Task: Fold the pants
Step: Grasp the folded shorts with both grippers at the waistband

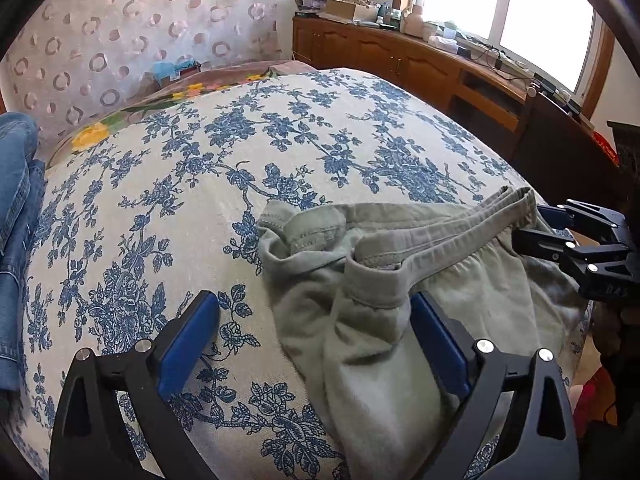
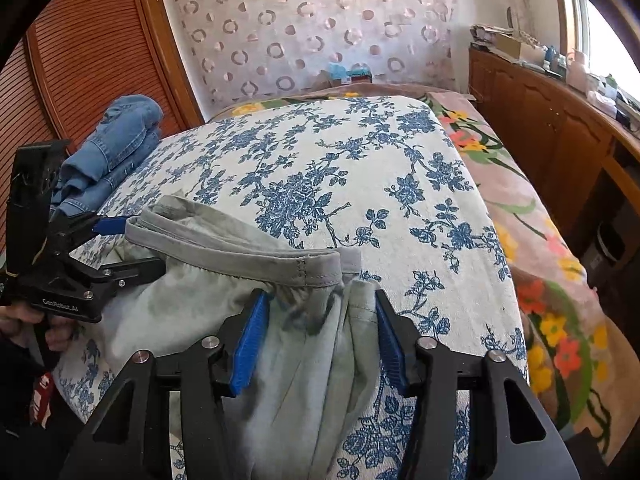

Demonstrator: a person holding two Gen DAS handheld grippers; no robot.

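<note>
Pants [image 1: 400, 280], grey-green, bunched at the near edge of the bed [image 1: 240, 152]; waistband [image 2: 240, 248] runs crosswise, legs trailing toward the cameras. Open floral bedspread beyond, as far as the headboard wall. Left gripper [image 1: 316, 332]: jaws apart, cloth beside its right finger only. Right gripper [image 2: 320, 328]: jaws apart, straddling gathered fabric below the waistband. Right view alone shows folded jeans [image 2: 116, 148] whole at the bed's left edge; left view alone shows the window [image 1: 520, 12].
</note>
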